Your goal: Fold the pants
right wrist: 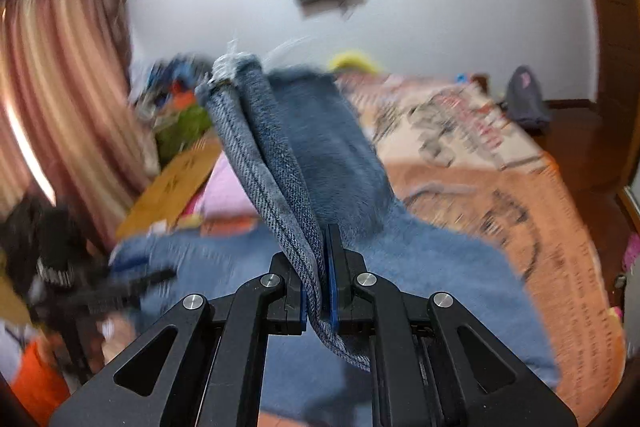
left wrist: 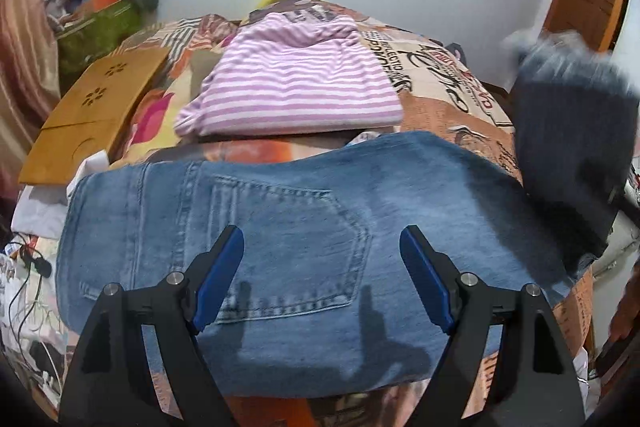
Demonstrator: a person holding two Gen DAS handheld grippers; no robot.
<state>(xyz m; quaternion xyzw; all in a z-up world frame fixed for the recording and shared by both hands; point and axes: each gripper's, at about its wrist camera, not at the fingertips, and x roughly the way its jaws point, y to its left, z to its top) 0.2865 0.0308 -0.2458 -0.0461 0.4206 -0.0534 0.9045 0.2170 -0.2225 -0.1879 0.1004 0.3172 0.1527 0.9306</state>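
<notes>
Here the right gripper (right wrist: 318,263) pinches the jeans (left wrist: 304,227) hem aloft; left gripper (left wrist: 322,247) gapes wide above them.

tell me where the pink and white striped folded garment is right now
In the left wrist view the pink and white striped folded garment lies on the patterned bedspread, just beyond the blue denim jeans.

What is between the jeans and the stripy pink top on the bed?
Mostly bare patterned bedspread separates the jeans from the striped top, with a scrap of white cloth at the jeans' edge; the left wrist view shows it.
</notes>
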